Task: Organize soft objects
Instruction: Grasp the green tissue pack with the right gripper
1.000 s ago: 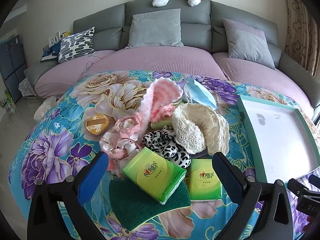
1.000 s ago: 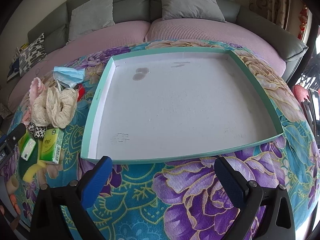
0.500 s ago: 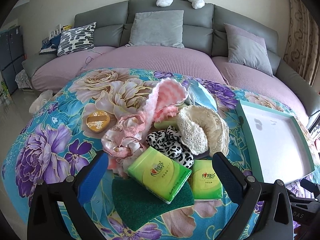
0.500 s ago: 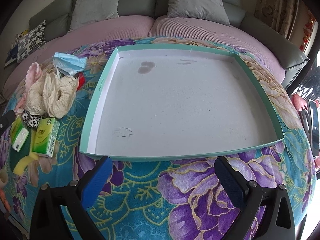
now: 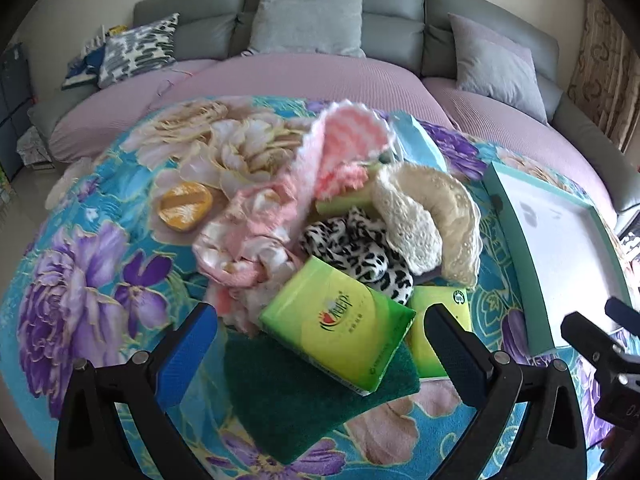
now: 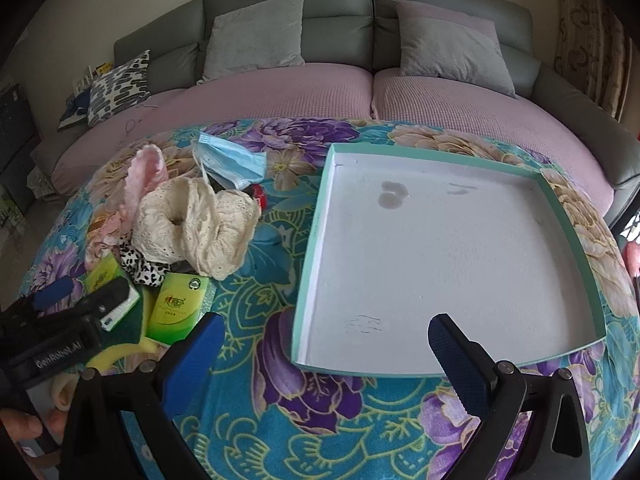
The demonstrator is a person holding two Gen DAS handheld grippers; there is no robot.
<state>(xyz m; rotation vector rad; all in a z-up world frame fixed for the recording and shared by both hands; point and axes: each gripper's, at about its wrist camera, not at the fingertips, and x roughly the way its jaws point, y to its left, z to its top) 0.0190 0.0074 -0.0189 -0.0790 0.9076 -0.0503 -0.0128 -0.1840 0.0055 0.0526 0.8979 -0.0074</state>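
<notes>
A pile of soft things lies on the floral cloth point(image 5: 80, 280): a green tissue pack point(image 5: 340, 320) on top of a dark green scouring sponge point(image 5: 288, 400), a second tissue pack point(image 5: 440, 312), a leopard scrunchie point(image 5: 356, 252), a cream lace scrunchie point(image 5: 424, 216), pink cloths point(image 5: 256, 232) and a blue face mask point(image 6: 232, 160). My left gripper point(image 5: 320, 354) is open, its fingers either side of the near tissue pack, apparently just short of it. My right gripper point(image 6: 324, 360) is open over the cloth, at the near left corner of the white tray point(image 6: 312, 264), which holds nothing.
An orange round item point(image 5: 184, 206) lies left of the pile. A grey and pink sofa point(image 6: 280, 92) with cushions curves behind the table. A hand point(image 6: 24, 424) shows at the lower left of the right wrist view, holding the left gripper point(image 6: 84, 294).
My left gripper has moved in lower and closer to the pile, so the tissue pack now fills the gap between its fingers. My right gripper has swung left, bringing the pile into its view.
</notes>
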